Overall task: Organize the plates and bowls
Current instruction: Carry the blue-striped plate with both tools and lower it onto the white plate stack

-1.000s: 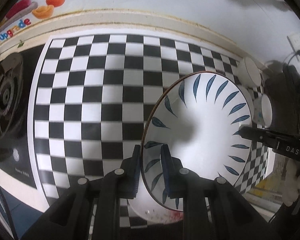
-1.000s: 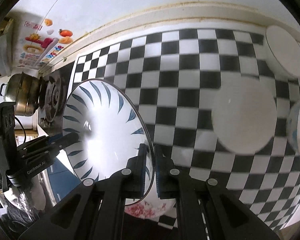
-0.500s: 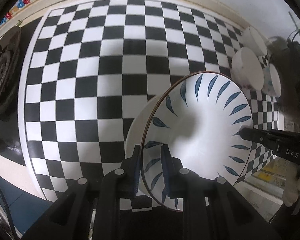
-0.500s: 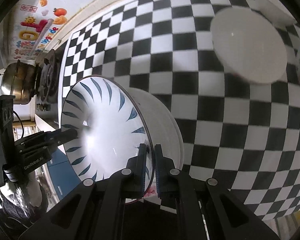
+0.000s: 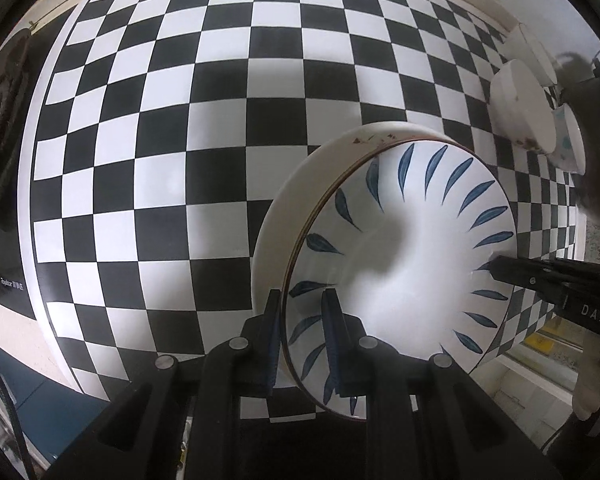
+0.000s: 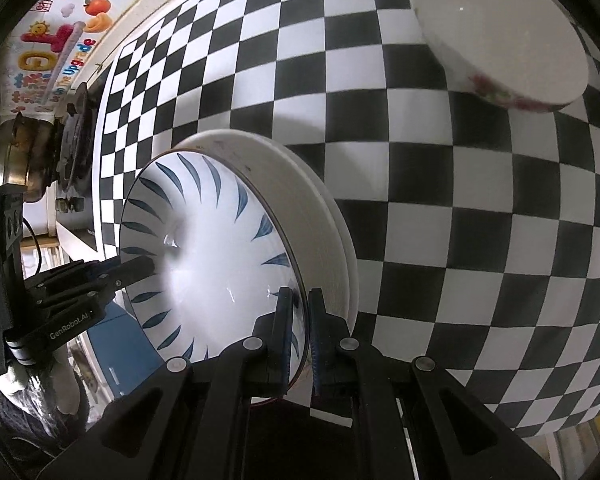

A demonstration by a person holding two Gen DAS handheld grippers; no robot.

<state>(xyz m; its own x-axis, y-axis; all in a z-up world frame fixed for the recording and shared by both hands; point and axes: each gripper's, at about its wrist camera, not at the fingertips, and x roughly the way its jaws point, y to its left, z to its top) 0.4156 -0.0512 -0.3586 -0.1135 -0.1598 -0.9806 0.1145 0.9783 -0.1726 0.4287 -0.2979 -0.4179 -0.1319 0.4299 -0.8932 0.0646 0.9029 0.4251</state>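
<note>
A white plate with blue leaf marks (image 5: 412,240) is held by both grippers at opposite rims. My left gripper (image 5: 300,300) is shut on its near rim; my right gripper (image 6: 298,300) is shut on the other rim (image 6: 204,248). Each gripper shows in the other's view, the right one (image 5: 496,270) and the left one (image 6: 148,266). The plate sits low over a plain white plate (image 5: 300,184), also in the right wrist view (image 6: 316,208), on the checkered counter (image 5: 180,120).
White bowls (image 5: 520,108) stand at the counter's right; the nearest one, with a floral band (image 6: 500,52), fills the right view's top. A stove (image 6: 72,140) and a steel pot (image 6: 16,160) are at the left. The counter's front edge (image 5: 60,340) is close.
Both grippers have carried the leaf plate down towards the counter. The white plate under it has come into fuller view and the gap between them has narrowed. The grips are unchanged.
</note>
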